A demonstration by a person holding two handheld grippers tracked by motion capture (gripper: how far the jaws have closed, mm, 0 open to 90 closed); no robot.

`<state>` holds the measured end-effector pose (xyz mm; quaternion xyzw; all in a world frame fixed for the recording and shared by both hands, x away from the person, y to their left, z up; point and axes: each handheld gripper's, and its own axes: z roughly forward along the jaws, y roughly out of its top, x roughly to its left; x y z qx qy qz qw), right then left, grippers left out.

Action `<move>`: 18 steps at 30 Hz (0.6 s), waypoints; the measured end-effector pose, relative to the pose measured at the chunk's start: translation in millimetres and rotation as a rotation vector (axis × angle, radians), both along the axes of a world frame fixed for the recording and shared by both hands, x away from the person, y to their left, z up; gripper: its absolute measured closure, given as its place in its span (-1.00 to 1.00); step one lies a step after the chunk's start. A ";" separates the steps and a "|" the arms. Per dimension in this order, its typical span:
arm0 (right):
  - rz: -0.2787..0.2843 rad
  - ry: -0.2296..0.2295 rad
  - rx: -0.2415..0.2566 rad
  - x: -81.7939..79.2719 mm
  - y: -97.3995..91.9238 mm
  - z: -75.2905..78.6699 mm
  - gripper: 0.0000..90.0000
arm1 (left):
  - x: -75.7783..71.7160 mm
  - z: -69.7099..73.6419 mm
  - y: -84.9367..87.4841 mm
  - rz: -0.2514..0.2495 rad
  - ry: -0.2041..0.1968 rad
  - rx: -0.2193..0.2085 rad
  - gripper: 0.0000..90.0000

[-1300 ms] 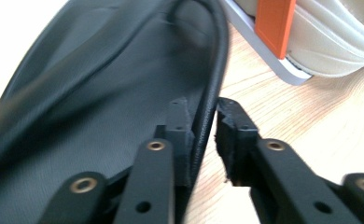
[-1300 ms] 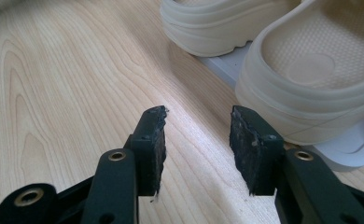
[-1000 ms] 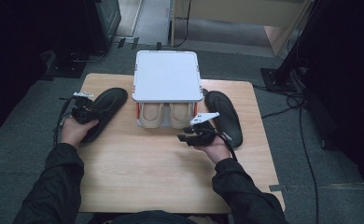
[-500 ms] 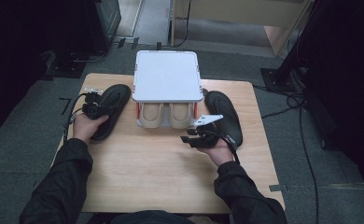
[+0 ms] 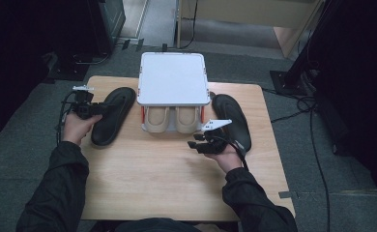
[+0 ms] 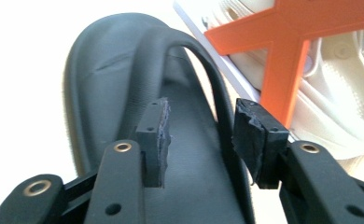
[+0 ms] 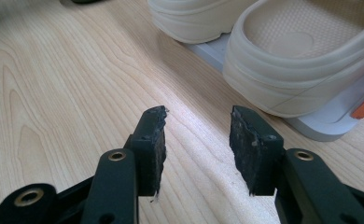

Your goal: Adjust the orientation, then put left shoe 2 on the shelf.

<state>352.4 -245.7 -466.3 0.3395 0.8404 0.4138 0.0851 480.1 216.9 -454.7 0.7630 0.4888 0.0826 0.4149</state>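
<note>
The left gripper (image 6: 199, 135) had just released the black slipper (image 5: 113, 115); the strap (image 6: 217, 98) at two o'clock, beside its pads, could snag on lifting. The right gripper (image 7: 196, 149) was unclenched, empty.

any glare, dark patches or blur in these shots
Left gripper view: the tabletop beside the black rubber sandal is blown out to white, and the orange plastic rack brace is soft. Right gripper view: even light, sharp wood grain, clear cream foam clog. High view: the room's edges sink into near black around the wooden table.
</note>
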 end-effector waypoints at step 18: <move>-0.009 0.004 -0.001 -0.1 -1.5 -1.8 0.24 | 22.5 -29.7 7.0 0.017 0.049 0.066 0.05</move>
